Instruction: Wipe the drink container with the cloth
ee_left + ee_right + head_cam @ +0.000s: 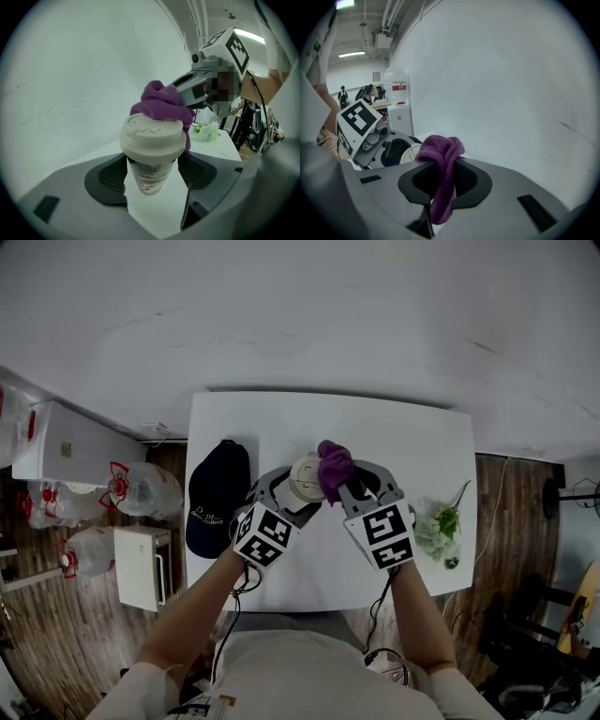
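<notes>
A paper drink cup with a pale lid (305,477) (151,140) stands upright on the white table (412,442). My left gripper (287,491) (152,176) is shut on the cup's body, one pad on each side. A purple cloth (334,467) (161,104) (443,159) is bunched against the lid's right side and top edge. My right gripper (354,486) (445,180) is shut on the cloth, which hangs down between its jaws. In the right gripper view only a sliver of the cup lid (410,152) shows behind the cloth.
A dark blue cap (216,495) lies at the table's left edge. A bunch of white flowers with green leaves (439,526) (205,132) lies near the right edge. Left of the table on the floor are a white box (141,565) and plastic bags (141,488).
</notes>
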The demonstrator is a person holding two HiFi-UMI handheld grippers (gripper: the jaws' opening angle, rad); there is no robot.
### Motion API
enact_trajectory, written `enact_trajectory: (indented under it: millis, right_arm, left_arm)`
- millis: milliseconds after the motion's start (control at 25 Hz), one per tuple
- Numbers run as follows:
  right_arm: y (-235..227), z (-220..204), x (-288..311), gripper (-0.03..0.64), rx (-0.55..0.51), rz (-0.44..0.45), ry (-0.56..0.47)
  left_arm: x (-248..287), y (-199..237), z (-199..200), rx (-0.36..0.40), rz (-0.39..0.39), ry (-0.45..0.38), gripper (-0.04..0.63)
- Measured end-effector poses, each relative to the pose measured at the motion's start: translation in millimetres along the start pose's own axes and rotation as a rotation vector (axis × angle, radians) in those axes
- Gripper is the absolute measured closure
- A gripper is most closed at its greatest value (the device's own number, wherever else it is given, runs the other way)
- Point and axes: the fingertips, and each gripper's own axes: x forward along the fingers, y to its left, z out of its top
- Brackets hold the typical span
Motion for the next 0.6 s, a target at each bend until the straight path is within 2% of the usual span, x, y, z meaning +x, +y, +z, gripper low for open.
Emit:
enact_trajectory:
  millis: [200, 320, 520, 600]
  right_arm:
    - [35.5, 26.4, 16.3, 0.535, -0.129, 0.008, -0.053]
    - [61.3, 24.2, 12.2, 0.535, -0.158, 0.058, -0.059]
    - [70.1, 5.2, -15.1, 0.535, -0.056, 0.18, -0.084]
    - [55.6, 0.4, -23.4, 0.535, -0.007, 0.167, -0.106]
  left_arm:
    - [1.2, -1.6, 0.7, 0.015, -0.007, 0.024, 0.241]
    - [1.3, -0.3, -0.1, 0.012, -0.004, 0.029, 0.241]
    - [1.6, -2.1, 1.0, 0.009, -0.006, 0.029, 0.241]
    - [1.6, -2.1, 1.9, 0.005, -0.007, 0.024, 0.241]
